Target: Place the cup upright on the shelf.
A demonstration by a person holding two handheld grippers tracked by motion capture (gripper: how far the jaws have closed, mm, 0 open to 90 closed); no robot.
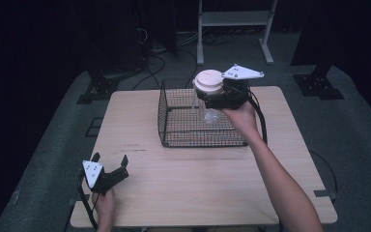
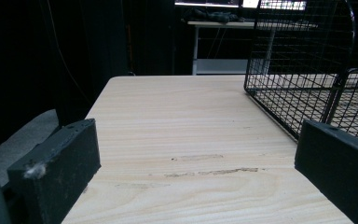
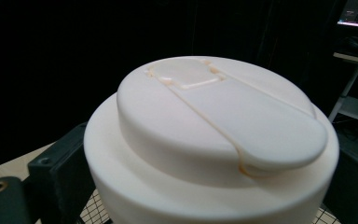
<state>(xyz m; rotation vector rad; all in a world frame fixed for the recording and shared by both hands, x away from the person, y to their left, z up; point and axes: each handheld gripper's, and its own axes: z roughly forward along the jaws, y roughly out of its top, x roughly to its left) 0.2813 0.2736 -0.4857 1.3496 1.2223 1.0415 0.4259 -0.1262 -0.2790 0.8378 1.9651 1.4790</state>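
Overhead, right gripper point(image 1: 211, 99) pinching a clear bottle point(image 1: 207, 108) with unmarked cream flip-cap lid point(image 3: 214, 140) above black wire basket point(image 1: 174, 121), left gripper point(image 1: 110, 162) spread near surface's point(image 1: 198, 183) left edge.

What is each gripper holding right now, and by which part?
The right gripper holds a clear bottle with a white lid over the wire basket, gripped just under the lid. The left gripper is open and holds nothing.

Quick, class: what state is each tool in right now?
Left tool: open, holding nothing.
Right tool: shut on the white-lidded bottle above the wire basket.
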